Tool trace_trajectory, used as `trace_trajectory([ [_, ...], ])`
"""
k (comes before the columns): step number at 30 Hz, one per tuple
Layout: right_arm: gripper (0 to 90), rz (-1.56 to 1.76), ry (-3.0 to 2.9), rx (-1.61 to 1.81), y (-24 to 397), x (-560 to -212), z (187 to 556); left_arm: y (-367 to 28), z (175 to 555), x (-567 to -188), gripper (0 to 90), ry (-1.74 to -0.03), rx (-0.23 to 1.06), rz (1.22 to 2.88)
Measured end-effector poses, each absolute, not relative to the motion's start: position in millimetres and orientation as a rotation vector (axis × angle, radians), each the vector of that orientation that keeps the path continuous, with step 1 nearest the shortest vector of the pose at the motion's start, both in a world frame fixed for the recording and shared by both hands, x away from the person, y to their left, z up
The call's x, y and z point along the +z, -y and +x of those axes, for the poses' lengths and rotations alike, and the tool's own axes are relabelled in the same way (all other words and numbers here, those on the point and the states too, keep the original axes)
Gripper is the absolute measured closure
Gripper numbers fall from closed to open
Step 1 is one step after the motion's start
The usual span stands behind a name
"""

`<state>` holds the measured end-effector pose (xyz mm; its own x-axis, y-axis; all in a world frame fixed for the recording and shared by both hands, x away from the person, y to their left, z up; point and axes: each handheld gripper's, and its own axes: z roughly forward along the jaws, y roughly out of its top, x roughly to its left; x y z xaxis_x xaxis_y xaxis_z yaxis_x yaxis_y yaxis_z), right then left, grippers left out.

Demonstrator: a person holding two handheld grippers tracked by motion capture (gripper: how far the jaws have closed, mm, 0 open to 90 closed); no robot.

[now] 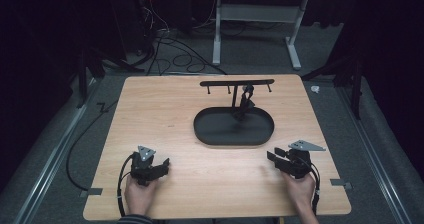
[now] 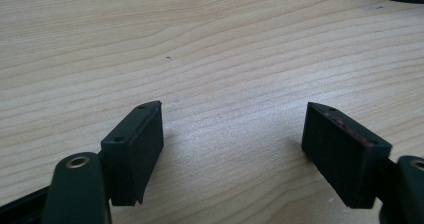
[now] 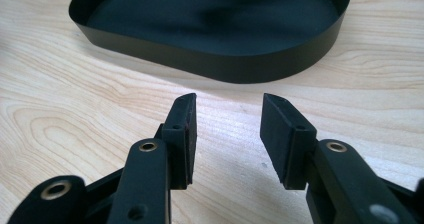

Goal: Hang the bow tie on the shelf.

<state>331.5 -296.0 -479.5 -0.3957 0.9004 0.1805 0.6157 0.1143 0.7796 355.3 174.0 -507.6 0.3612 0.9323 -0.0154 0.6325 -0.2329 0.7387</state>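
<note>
A: Left side first. What was the left hand-held gripper doing?

B: It sat low over the table near the front left corner, jaws spread wide and nothing between them. The left gripper view showed bare wood grain between the pads.

A: And the middle?

B: A black oval tray lay at the centre of the table, with a thin black stand rising from its back part: a post with a crossbar carrying small pegs. Something small and dark hung by the post; too small to tell what.

A: Right side?

B: The right hand-held gripper was near the front right, aimed toward the tray and well short of it. Its jaws were apart, nothing gripped. In the right gripper view the tray wall stood just beyond the fingertips, not touching.
</note>
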Motion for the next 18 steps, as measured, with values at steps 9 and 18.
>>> trace_trajectory([
  [9,59.2,1.484,-2.088,1.121,289,-487,334,-174,355,-508,25.0,-1.354,0.58,1.963],
  [18,57.5,1.476,-2.113,1.031,284,-496,336,-174,355,-508,25.0,-1.354,0.58,1.962],
])
